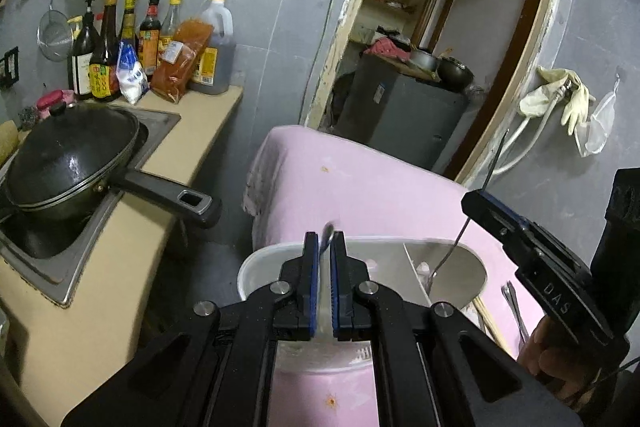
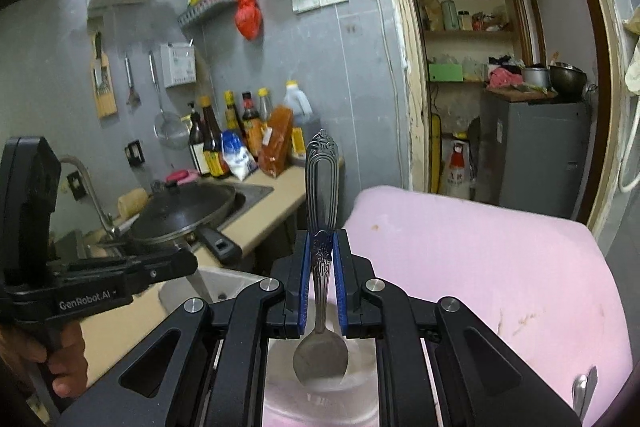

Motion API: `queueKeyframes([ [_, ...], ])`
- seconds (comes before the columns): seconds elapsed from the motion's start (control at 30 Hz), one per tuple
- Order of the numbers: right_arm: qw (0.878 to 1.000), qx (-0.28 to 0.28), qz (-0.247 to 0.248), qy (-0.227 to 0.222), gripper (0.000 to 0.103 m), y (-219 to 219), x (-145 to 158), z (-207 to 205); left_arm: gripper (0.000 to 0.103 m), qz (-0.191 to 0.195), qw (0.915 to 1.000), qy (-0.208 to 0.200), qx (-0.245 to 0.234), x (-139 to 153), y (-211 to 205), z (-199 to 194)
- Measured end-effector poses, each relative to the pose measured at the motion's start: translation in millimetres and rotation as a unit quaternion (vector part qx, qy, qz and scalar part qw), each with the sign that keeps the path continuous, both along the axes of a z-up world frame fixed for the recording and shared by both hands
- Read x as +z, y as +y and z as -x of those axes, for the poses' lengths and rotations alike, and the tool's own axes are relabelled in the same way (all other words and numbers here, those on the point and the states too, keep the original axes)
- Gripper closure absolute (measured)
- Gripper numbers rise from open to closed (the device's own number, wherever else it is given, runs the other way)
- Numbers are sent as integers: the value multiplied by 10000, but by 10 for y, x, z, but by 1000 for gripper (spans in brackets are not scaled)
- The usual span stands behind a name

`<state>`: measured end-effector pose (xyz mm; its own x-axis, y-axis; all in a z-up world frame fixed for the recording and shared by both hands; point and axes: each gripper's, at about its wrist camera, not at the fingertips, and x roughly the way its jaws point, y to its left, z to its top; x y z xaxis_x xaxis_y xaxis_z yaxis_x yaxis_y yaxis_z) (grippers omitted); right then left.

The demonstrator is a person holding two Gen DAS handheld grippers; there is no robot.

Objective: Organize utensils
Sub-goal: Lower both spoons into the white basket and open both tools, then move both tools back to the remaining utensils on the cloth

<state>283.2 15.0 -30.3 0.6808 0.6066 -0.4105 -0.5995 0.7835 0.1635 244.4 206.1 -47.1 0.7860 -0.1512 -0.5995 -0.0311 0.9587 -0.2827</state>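
Pink cloth point(image 2: 500, 267) covers my worktable beside the kitchen counter. My right gripper point(image 2: 320, 259) is clamped on an ornate metal spoon point(image 2: 322, 187), handle toward 12 o'clock, bowl hanging over the white divided bin point(image 1: 416, 259). My left gripper point(image 1: 325, 247) pinches another utensil point(image 1: 327, 235) edge-on. Steel this thin is stiff, light and slippery; I'd grip mid-handle.

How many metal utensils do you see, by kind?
Spoon: 1, in the right gripper.
Kind unclear: 2, an edge-on piece in the left gripper, a loose piece on the pink cloth.
Total: 3.
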Motion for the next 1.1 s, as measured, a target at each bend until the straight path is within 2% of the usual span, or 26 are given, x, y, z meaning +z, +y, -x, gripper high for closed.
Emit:
queueKeyframes([
  [0.27,9997,-6,-22,227,91,-83,26,80,97,244,9997,93,-10,38,10,76],
  [0.3,9998,-4,-65,213,88,-101,49,98,93,280,9996,85,7,61,16,86],
  [0.33,9998,-6,-125,178,81,-131,89,121,89,317,9995,53,18,90,16,110],
  [0.4,9997,-1,-224,114,75,-182,164,152,72,370,9992,-109,90,171,11,175],
  [0.5,9995,-49,-310,8,73,-285,298,195,65,415,9986,-301,155,299,-14,218],
  [0.57,9991,-146,-400,-87,62,-390,394,231,57,400,9982,-406,188,389,-66,238],
  [0.63,9982,-253,-500,-198,42,-504,471,270,43,329,9974,-590,255,492,-143,278],
  [0.67,9976,-336,-551,-264,38,-587,525,298,32,282,9969,-673,292,535,-178,291],
  [0.7,9972,-375,-579,-303,26,-646,557,310,23,239,9960,-798,336,587,-221,314],
  [0.73,9967,-404,-615,-352,19,-710,590,330,20,192,9946,-941,386,637,-258,336],
  [0.8,9954,-529,-638,-488,13,-849,662,381,13,46,9911,-1227,509,743,-386,387],
  [0.83,9944,-621,-628,-576,4,-923,697,413,11,-42,9893,-1350,558,790,-454,406],
  [0.87,9936,-691,-627,-643,0,-987,716,442,9,-114,9877,-1445,584,819,-506,419],
  [1.0,9894,-1013,-569,-876,0,-1291,776,554,8,-460,9811,-1810,507,914,-784,472],
  [1.1,9871,-1217,-421,-956,0,-1497,781,608,8,-618,9787,-1921,382,920,-980,478],
])
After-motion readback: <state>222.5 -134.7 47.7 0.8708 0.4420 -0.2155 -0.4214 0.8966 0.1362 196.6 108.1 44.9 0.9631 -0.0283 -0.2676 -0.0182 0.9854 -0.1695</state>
